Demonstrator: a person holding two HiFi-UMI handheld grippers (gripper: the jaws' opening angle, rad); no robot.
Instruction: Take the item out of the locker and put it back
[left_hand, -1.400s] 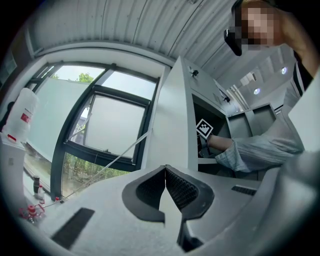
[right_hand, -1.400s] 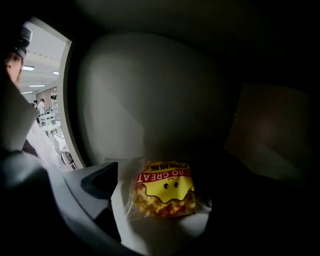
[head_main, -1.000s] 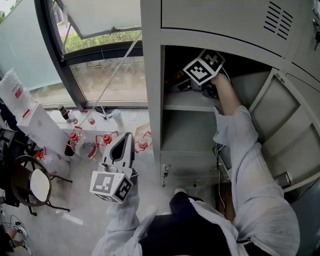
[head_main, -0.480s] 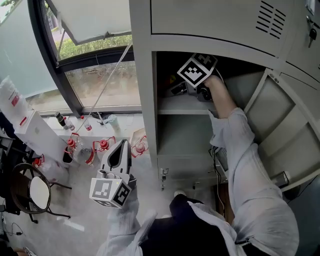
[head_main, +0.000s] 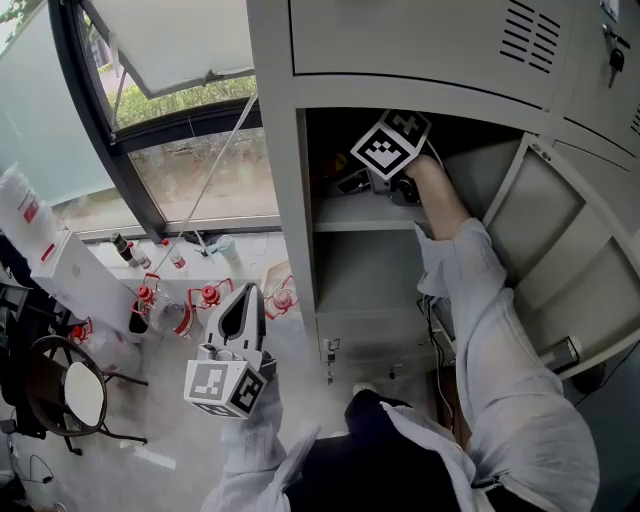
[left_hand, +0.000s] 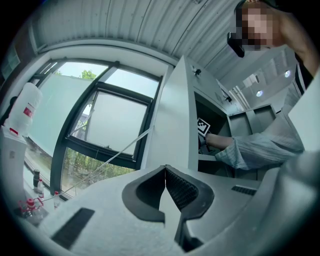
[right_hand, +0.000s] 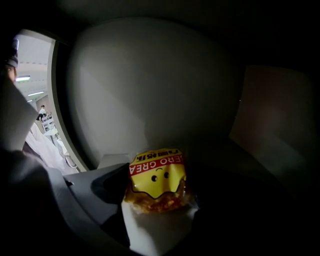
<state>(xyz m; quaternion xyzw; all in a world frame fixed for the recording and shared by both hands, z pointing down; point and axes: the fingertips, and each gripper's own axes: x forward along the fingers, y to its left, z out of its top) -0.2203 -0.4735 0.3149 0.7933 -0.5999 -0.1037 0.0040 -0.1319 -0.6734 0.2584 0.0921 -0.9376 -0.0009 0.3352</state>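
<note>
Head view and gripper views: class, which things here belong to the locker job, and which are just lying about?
Job: locker; shelf; snack packet, between the closing jaws of the right gripper.
Lying about: red-capped bottles on the floor; chair; window; left gripper, shut and empty.

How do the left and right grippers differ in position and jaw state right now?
The left gripper hangs outside the locker, by the window; the right gripper reaches onto a shelf inside it. The left gripper's jaws are together and empty; the right gripper's are closing with a yellow snack packet between them. Both carry a marker cube.
</note>
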